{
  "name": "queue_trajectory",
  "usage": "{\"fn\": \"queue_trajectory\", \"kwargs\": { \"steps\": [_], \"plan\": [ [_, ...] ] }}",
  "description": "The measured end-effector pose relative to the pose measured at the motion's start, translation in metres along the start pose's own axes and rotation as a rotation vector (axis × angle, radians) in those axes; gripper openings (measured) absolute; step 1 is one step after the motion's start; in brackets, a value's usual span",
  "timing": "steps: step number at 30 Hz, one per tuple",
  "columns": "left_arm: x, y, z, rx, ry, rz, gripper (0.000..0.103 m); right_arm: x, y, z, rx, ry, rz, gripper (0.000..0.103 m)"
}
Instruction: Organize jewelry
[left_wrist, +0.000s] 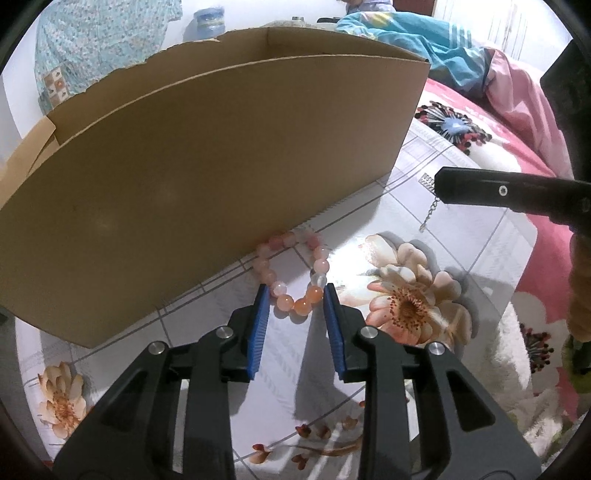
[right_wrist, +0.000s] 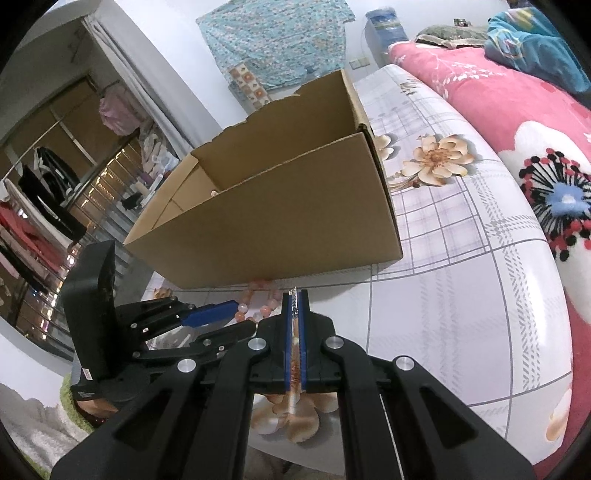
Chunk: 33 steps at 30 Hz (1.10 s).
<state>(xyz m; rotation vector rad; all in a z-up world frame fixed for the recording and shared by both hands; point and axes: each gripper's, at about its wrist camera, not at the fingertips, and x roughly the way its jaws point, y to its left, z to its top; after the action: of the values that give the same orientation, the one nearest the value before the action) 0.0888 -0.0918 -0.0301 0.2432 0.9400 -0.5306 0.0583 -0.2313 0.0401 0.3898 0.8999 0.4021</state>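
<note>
Covering bed, floral checked sheet (right_wrist: 461, 258); cardboard box (left_wrist: 207, 177) on it.

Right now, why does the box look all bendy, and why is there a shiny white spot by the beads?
Left wrist view: the fisheye lens bows the cardboard box; glare whitens the sheet beside the bead bracelet. Right wrist view: straight edges curve too; the picture's corners go dark.

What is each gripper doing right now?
Left gripper: open, jaws either side of the bead bracelet.
Right gripper: shut on a silver chain.
</note>
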Motion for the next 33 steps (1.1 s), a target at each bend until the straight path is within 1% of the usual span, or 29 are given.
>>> {"fn": "queue_trajectory", "kwargs": {
  "steps": [6, 10, 13, 15, 19, 25, 29, 30, 31, 32, 33],
  "plan": [
    [0.002, -0.003, 0.002, 0.013, 0.008, 0.034, 0.027, 0.000, -0.002, 0.000, 0.006, -0.003, 0.001, 0.003],
    [0.002, -0.002, 0.004, 0.007, 0.007, 0.038, 0.019, -0.002, -0.002, 0.000, 0.010, -0.009, 0.004, 0.003],
    [0.000, -0.001, 0.004, 0.005, -0.007, 0.045, 0.018, -0.005, -0.002, 0.001, 0.011, -0.017, 0.008, 0.003],
    [-0.009, 0.000, 0.005, 0.003, -0.034, 0.041, 0.000, -0.008, -0.002, 0.002, 0.012, -0.025, 0.015, 0.003],
    [-0.037, 0.013, 0.012, -0.041, -0.100, 0.001, 0.000, -0.021, 0.004, 0.012, -0.004, -0.061, 0.032, 0.003],
    [-0.073, 0.028, 0.021, -0.065, -0.182, -0.046, 0.000, -0.039, 0.019, 0.027, -0.048, -0.126, 0.054, 0.003],
    [-0.073, 0.030, 0.016, -0.074, -0.172, -0.103, 0.000, -0.040, 0.023, 0.028, -0.047, -0.134, 0.072, 0.003],
    [-0.069, 0.029, 0.015, -0.074, -0.157, -0.124, 0.003, -0.039, 0.023, 0.027, -0.045, -0.130, 0.071, 0.003],
    [-0.063, 0.026, 0.013, -0.066, -0.131, -0.146, 0.015, -0.037, 0.023, 0.025, -0.043, -0.125, 0.069, 0.003],
    [-0.059, 0.023, 0.011, -0.058, -0.117, -0.149, 0.030, -0.034, 0.021, 0.023, -0.036, -0.118, 0.068, 0.003],
    [-0.054, 0.018, 0.009, -0.038, -0.107, -0.147, 0.035, -0.033, 0.020, 0.022, -0.029, -0.113, 0.069, 0.003]
  ]
}}
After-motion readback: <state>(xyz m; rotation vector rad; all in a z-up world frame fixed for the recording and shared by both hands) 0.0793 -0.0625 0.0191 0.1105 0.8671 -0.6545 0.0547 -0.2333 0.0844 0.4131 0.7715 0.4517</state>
